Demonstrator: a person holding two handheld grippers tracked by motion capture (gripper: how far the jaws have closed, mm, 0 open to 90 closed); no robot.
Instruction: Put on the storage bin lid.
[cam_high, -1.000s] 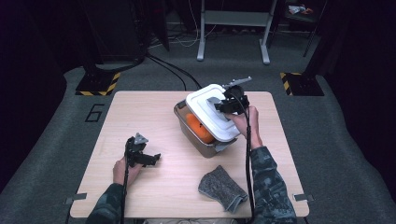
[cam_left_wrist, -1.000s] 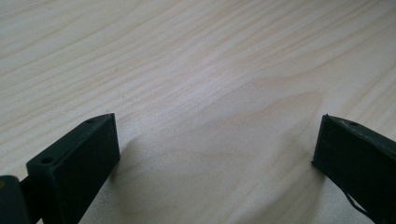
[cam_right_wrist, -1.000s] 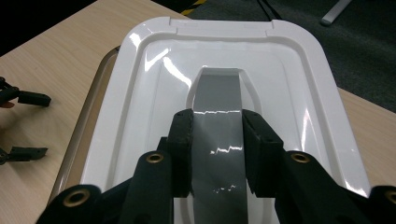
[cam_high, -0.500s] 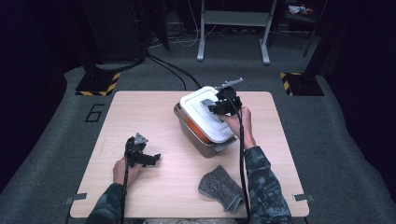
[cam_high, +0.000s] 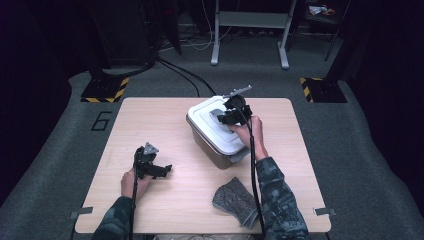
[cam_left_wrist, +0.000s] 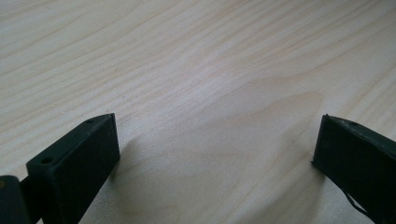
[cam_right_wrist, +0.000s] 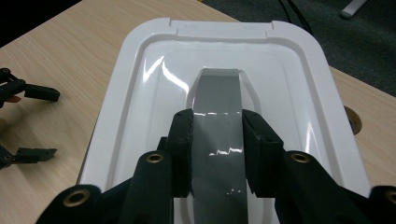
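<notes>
A grey box (cam_high: 212, 149) with a white lid (cam_high: 207, 120) stands on the wooden table (cam_high: 150, 120), right of centre. The lid sits flat on the box. My right gripper (cam_high: 227, 117) is shut on the lid's grey handle (cam_right_wrist: 217, 91), one jaw on each side of the strap, as the right gripper view (cam_right_wrist: 217, 135) shows. My left gripper (cam_high: 161, 170) rests low on the table at the front left, well apart from the box. Its jaws stand wide open over bare wood (cam_left_wrist: 215, 154). It also appears at the left edge of the right gripper view (cam_right_wrist: 39, 122).
A grey knitted cloth or glove (cam_high: 235, 200) lies near the table's front edge, right of centre. A round cable hole (cam_right_wrist: 352, 119) sits in the tabletop beyond the box. Dark floor, stands and cables surround the table.
The lid, earlier tilted and shifted off the box with orange contents showing, has come down and now covers the box. The right gripper moved with it. The left gripper stayed put.
</notes>
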